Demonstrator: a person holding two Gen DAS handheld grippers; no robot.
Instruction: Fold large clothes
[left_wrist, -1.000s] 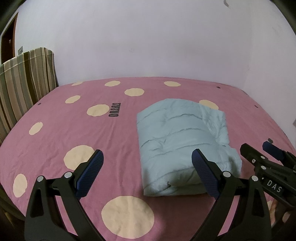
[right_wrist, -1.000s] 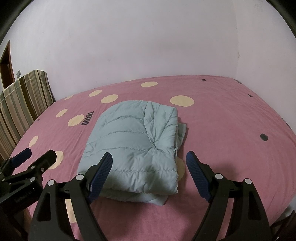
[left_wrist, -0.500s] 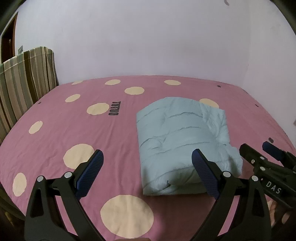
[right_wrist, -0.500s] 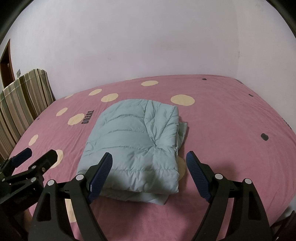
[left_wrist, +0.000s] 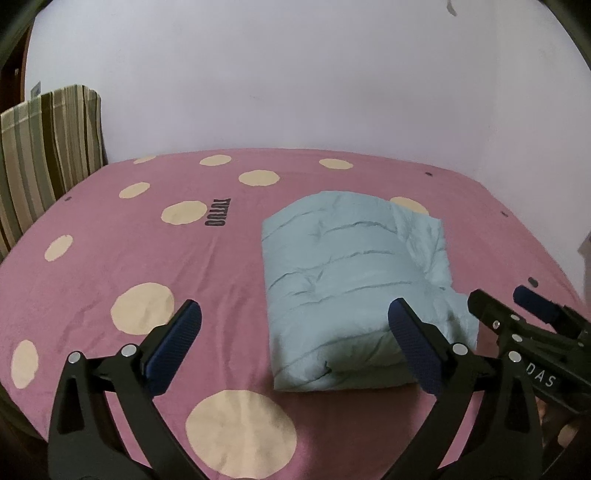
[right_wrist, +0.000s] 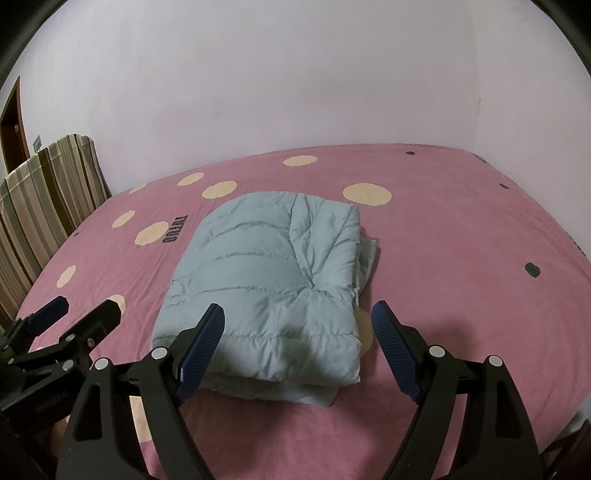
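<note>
A pale blue quilted puffer jacket (left_wrist: 354, 280) (right_wrist: 269, 280) lies folded into a thick rectangle on the pink bed. My left gripper (left_wrist: 295, 321) hovers open above the bed's near edge, the jacket's near left corner just beyond its right finger. In the right wrist view my right gripper (right_wrist: 299, 321) stands open over the jacket's near edge, nothing between its blue pads. Each gripper shows in the other's view: the right gripper (left_wrist: 517, 310) at the right edge, the left gripper (right_wrist: 85, 317) at the left edge.
The bed sheet (left_wrist: 147, 251) is pink with cream dots and dark lettering (left_wrist: 218, 212). A striped cushion (left_wrist: 44, 155) stands upright at the bed's left side. A pale wall (left_wrist: 295, 81) runs behind and to the right.
</note>
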